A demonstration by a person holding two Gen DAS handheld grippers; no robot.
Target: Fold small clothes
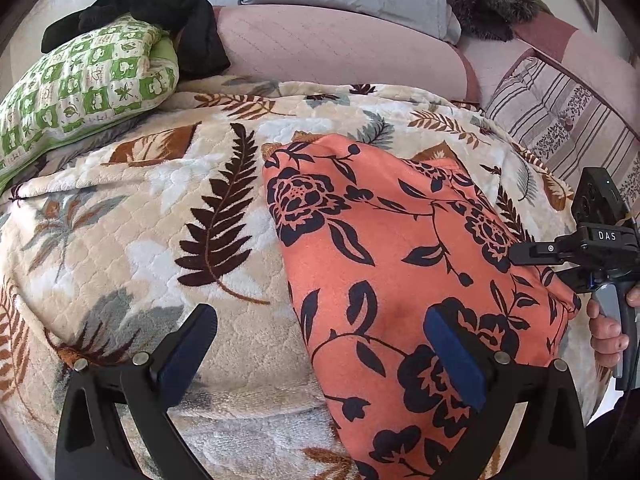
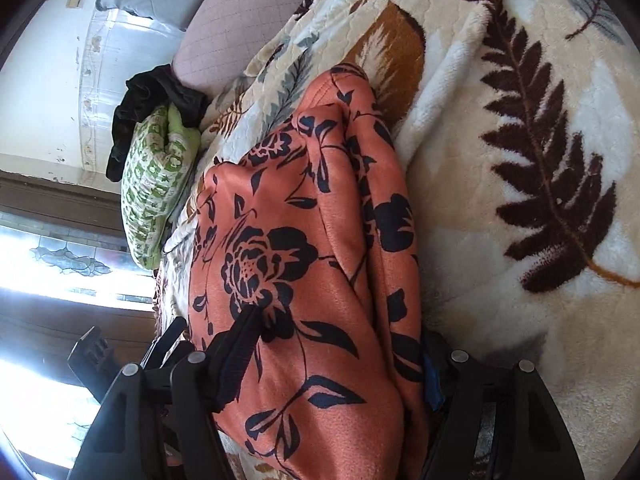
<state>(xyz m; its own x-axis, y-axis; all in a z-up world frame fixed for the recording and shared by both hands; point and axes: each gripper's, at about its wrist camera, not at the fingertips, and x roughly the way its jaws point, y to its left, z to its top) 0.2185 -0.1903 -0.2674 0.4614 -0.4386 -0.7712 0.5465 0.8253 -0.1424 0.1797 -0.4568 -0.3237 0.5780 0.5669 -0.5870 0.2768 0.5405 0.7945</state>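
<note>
The orange floral garment [image 1: 404, 264] lies folded on the leaf-print blanket [image 1: 168, 200], left gripper [image 1: 320, 352] spread apart above it, right gripper [image 2: 332, 356] spread astride its edge

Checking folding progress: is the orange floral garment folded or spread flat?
Folded. The orange floral garment lies doubled in stacked layers, edges showing along one side, on the leaf-print blanket.

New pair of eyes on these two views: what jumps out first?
The orange garment with black flowers, lying folded on the leaf-print blanket, dominates both views. The right tool straddles its near edge with jaws wide apart, while the left tool hangs open over its left edge. Farther back, a green-checked pillow sits with dark clothing piled on it.
</note>
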